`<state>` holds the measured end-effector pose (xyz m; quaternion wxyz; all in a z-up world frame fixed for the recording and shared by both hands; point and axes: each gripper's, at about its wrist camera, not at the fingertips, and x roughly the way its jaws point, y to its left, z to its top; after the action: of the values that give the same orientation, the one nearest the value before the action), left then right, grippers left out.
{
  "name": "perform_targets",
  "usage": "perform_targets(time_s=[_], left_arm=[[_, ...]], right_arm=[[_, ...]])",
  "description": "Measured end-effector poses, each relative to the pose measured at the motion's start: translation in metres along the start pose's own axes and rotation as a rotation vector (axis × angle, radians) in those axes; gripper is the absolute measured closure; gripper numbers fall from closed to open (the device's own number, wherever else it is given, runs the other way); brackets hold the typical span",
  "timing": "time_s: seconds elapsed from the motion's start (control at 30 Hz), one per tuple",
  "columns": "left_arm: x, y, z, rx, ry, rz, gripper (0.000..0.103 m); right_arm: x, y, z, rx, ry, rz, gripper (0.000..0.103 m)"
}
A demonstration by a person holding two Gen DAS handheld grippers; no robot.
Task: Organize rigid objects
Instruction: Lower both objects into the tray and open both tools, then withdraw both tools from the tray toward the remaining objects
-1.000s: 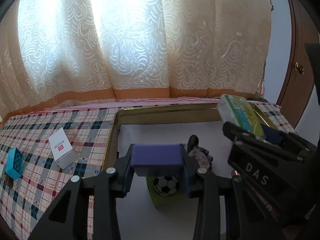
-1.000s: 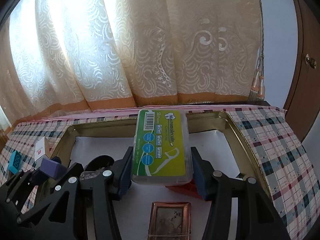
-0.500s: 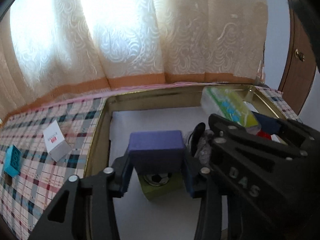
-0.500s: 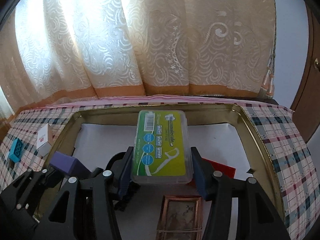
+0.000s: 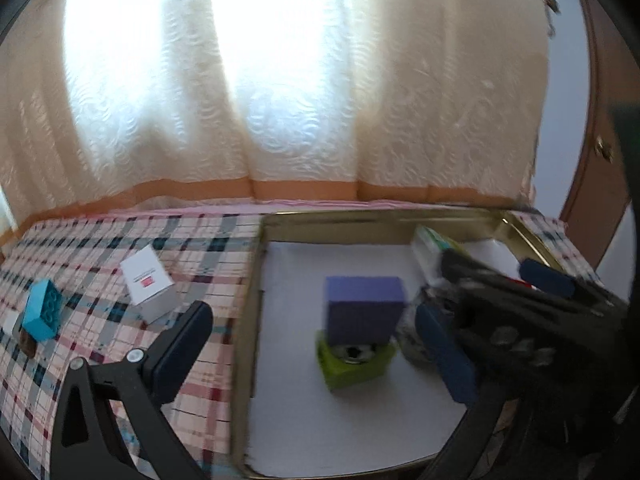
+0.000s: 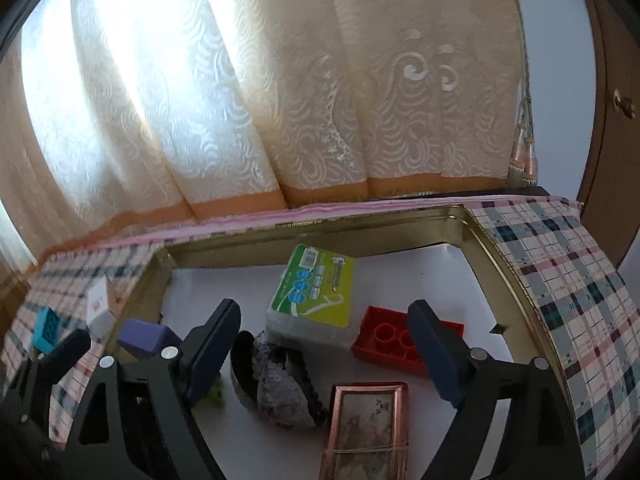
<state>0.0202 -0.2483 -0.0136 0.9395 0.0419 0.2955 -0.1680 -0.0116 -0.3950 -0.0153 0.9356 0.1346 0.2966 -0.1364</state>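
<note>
A purple block rests on a green box with a football picture, inside the gold tray. My left gripper is opening wide around the block, and its pads are clear of it. A green-labelled floss box lies tilted in the tray, over a sequined hair clip and beside a red brick. My right gripper is opening too. The floss box sits between its fingers, with a gap at each pad.
A copper-framed picture lies at the tray's near side. On the plaid cloth left of the tray are a small white box and a blue brick. Curtains hang behind the table, and a wooden door stands at the right.
Both grippers went from shut to open. The purple block was let go and now stands on the green box. The floss box was released and lies tilted in the tray.
</note>
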Motion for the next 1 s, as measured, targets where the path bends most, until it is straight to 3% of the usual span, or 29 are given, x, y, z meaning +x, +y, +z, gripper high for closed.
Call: perform_targets(time_s=[0.23,0.63,0.83,0.93,1.0], left_arm=[[0.002,0.025,-0.002,-0.081,0.027,-0.003,0.000],[-0.008,0.036,-0.010,-0.060,0.006,0.033,0.000],[-0.017,0.054,-0.016,-0.044,-0.030,0.100,0.000],[-0.020,0.066,-0.017,-0.069,-0.031,0.096,0.000],[-0.022,0.077,-0.018,-0.079,-0.039,0.114,0.000]], right_arm=[[-0.022,-0.004,0.000,0.033,-0.108,0.001,0.016],[-0.035,-0.019,-0.009,0.117,-0.219,0.001,0.016],[-0.047,-0.006,-0.017,0.046,-0.301,-0.059,0.016],[-0.056,-0.001,-0.021,0.033,-0.337,-0.085,0.016],[-0.066,-0.002,-0.024,0.041,-0.376,-0.147,0.016]])
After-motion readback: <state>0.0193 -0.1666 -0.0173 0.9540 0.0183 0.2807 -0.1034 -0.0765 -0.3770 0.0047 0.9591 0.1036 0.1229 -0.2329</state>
